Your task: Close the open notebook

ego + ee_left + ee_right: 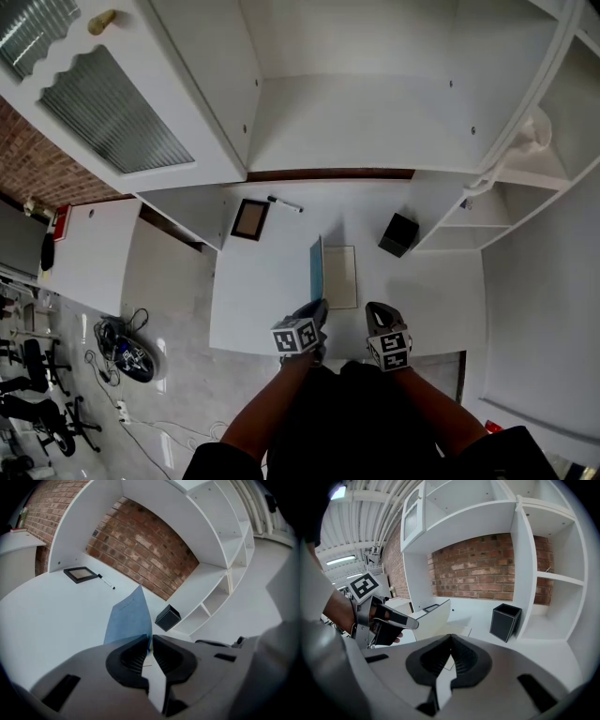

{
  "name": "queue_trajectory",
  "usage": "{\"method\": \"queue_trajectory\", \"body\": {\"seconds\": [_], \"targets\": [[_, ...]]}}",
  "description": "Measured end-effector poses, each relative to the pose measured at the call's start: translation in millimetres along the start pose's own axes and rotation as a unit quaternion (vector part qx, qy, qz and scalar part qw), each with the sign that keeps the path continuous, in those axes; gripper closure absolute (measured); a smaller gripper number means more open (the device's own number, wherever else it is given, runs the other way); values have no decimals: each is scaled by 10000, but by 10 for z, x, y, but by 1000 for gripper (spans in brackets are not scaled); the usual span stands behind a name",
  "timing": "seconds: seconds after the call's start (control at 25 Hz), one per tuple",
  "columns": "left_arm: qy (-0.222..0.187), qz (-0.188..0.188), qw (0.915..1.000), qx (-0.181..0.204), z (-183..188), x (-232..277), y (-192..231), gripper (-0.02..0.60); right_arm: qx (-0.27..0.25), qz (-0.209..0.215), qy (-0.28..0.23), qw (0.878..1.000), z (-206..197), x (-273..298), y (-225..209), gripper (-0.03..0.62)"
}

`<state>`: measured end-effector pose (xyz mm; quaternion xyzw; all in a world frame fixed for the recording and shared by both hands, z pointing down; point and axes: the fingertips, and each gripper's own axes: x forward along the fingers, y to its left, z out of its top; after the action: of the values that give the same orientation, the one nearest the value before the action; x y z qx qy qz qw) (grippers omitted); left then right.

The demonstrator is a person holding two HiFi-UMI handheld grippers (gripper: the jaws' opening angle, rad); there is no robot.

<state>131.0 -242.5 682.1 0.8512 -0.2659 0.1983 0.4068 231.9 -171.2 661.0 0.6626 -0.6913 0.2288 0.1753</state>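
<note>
The fingers (136, 651) of the left gripper (151, 640) are clenched on the blue cover (129, 618) of the notebook (339, 277), which is held upright over its page on the worktop (262, 300). The fingers (465, 656) of the right gripper (450, 639) are pressed together, empty. Farther back a black box (398, 234) is seen, its inside too dark to be made out.

No legible text; faint print on the notebook cover (129, 620) unreadable
</note>
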Motion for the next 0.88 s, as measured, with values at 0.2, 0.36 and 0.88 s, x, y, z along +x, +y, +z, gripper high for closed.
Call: {"method": "queue_trajectory", "body": {"seconds": [0.2,0.36,0.88], "targets": [[393,77,9990,213,-186,264,-138,548,95,-54,3,9999,-58,-68,-196,594],[671,128,9974,227,-341,497,-204,543,153,-34,123,9998,-136,-141,-281,594],[1430,369,9878,487,-768,1030,-125,529,214,-109,398,9989,-465,-238,-546,594]]}}
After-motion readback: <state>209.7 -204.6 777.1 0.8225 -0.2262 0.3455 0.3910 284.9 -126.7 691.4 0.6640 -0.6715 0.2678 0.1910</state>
